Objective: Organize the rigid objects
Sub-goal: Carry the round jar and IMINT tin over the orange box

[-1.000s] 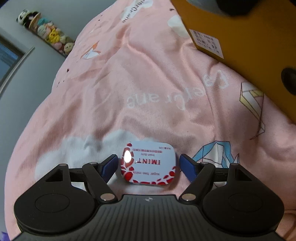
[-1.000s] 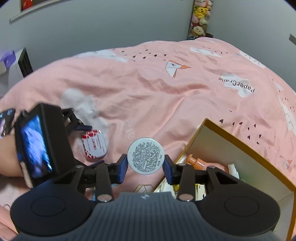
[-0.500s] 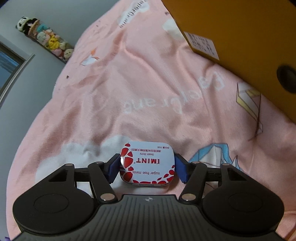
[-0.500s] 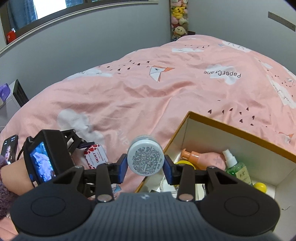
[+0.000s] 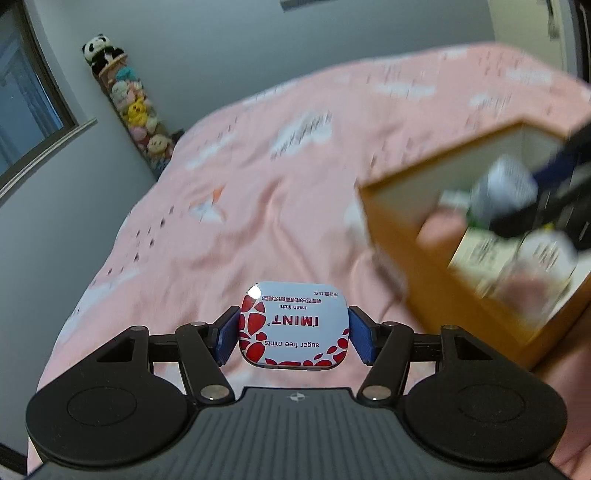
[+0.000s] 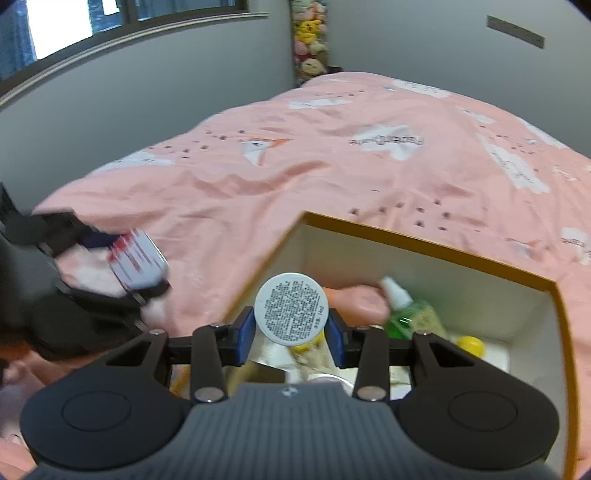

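Observation:
My left gripper [image 5: 293,332] is shut on a white and red mint tin [image 5: 294,325], held flat above the pink bedcover [image 5: 258,206]. The tin [image 6: 138,264] and left gripper [image 6: 125,262] show blurred at the left of the right wrist view. My right gripper [image 6: 291,330] is shut on a small round white jar [image 6: 291,308], its printed bottom facing the camera, over the near left corner of the open orange box [image 6: 424,242]. From the left wrist view the jar [image 5: 504,188] hangs blurred over the box [image 5: 424,266].
Inside the box lie a green spray bottle [image 6: 404,314], a peach bottle [image 6: 356,301], a yellow ball [image 6: 470,345] and other small items. A column of plush toys [image 5: 129,107] stands in the room corner. A window [image 6: 110,18] runs along the far wall.
The left gripper shut on the mint tin and lifted it off the bedcover. The right gripper carried the jar across until it hangs over the open box.

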The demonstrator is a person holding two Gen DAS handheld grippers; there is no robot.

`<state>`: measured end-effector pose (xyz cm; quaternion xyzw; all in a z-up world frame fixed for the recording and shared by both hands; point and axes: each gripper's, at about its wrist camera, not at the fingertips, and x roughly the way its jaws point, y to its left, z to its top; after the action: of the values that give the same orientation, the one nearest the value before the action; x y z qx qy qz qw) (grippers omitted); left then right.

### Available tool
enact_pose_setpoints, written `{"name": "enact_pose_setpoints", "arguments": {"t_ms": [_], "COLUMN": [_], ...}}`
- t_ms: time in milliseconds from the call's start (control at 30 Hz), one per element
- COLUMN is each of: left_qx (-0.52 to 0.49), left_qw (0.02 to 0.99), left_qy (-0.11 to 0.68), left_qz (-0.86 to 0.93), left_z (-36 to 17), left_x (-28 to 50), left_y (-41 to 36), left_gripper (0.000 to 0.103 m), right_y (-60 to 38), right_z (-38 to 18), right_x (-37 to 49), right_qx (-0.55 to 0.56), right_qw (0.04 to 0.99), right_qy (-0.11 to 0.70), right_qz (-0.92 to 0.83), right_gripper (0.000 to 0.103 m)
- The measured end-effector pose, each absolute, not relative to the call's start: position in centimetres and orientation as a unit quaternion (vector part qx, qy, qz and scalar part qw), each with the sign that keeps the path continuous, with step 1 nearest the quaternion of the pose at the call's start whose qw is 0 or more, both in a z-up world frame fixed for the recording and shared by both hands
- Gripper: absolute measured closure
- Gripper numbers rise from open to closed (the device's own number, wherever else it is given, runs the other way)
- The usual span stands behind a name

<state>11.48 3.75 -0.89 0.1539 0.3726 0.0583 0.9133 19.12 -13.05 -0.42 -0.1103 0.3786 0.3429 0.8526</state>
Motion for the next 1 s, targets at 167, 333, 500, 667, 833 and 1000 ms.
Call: {"name": "enact_pose_setpoints", "arguments": {"t_ms": [167, 333, 500, 667, 833, 1000], "left_qx": [0.126, 0.086, 0.063, 0.028, -0.002, -0.027], "left_qw": [0.928, 0.925, 0.912, 0.881, 0.86, 0.846], "left_qy": [0.35, 0.364, 0.388, 0.442, 0.479, 0.501], "left_qz": [0.009, -0.061, -0.118, -0.17, -0.18, -0.181], "left_z": [1.7, 2.2, 1.5, -0.4, -2.3, -3.6], "left_x": [12.4, 14.5, 17.1, 20.1, 22.6, 24.1], "left_y": [1.8, -0.4, -2.6, -4.7, -5.8, -6.5], "left_gripper": [0.032, 0.032, 0.032, 0.032, 0.032, 0.032], "right_y": [-15.6, -18.6, -21.5, -23.1, -23.7, -22.9], "right_z": [-1.0, -1.8, -2.7, -3.7, -5.1, -6.7], "right_x": [19.5, 21.1, 23.3, 25.8, 27.5, 28.7], "right_qx": [-0.111, -0.104, -0.118, -0.138, -0.174, -0.235], "right_qw": [0.859, 0.849, 0.834, 0.814, 0.786, 0.753], "right_qy": [0.385, 0.416, 0.455, 0.493, 0.53, 0.551], "right_qz": [0.318, 0.307, 0.288, 0.274, 0.268, 0.274], "right_gripper": [0.063, 0.063, 0.063, 0.063, 0.063, 0.063]}}
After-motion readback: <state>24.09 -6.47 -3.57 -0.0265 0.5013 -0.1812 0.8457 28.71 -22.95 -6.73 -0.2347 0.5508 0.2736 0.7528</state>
